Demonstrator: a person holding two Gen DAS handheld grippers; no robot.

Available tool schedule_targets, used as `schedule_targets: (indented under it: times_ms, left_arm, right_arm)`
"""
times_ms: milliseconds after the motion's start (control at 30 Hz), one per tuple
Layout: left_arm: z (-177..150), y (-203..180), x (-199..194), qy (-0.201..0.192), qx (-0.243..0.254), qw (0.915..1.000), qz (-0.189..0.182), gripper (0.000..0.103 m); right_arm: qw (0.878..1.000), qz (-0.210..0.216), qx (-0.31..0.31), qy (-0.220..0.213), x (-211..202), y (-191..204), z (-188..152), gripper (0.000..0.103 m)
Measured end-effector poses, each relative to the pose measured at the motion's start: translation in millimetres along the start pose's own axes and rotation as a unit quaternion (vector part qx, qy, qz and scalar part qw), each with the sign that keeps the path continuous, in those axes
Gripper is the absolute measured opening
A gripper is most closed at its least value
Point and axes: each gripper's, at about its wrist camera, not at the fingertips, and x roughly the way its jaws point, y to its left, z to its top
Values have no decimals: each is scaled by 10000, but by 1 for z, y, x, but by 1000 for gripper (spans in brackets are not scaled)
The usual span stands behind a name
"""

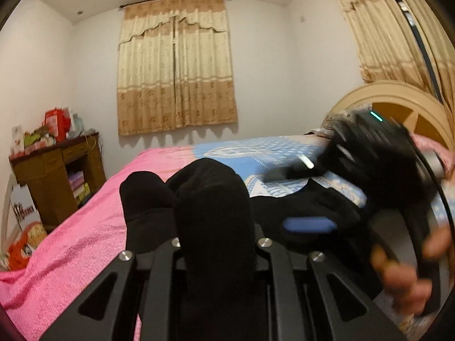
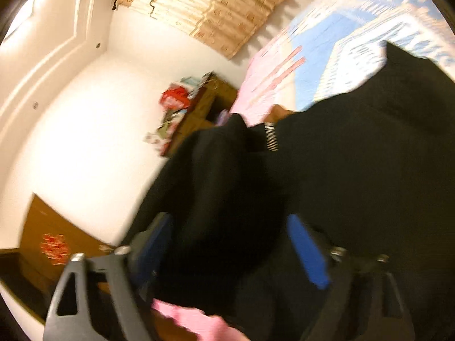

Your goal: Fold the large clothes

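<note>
No legible writing on black garment (image 1: 210, 199)

No text can be read with any certainty. A white sign (image 1: 24, 209) at the lower left of the left wrist view carries dark lettering, too blurred to make out; red decoration on a brown door (image 2: 54, 248) is likewise illegible.

On my left gripper (image 1: 213, 244) I see black metal linkage bars with long cut-out slots and four round silver screws. My right gripper (image 2: 230, 244) has the same dark bars with silver screws, and its two fingers carry bright blue pads (image 2: 308, 255). From the left camera its body is black, with a small turquoise light and a thin black cable.
</note>
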Motion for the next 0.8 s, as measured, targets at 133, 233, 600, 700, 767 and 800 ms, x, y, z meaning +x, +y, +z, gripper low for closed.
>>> schedule_targets:
  times_ms: [133,233,600,700,767,800]
  left_arm:
    - [1,0,1,-7,92,9999,-56,17]
    - [0,-1,2,-19,226,9997,-85,17]
    - [15,-29,8,123,382,9989,-260,17]
    - [32,-56,3,22,547,9974,-460,17]
    - [43,-80,1,-37,706,9955,-634,17]
    - [47,-92,1,-40,759,9943,-745,17]
  right_arm:
    - [9953,-140,-372,885,55,20,26,93]
    - [9847,-380,-802,1499,95,39,39,93]
    - [9451,-966,-2540,1814,116,83,28,39]
    - [9572,-712,-2378,1489,82,79,48,37]
    - [9659,-563,-2196,1249,46,68,61,36]
    - [9701,-498,-2080,1145,30,61,66,36]
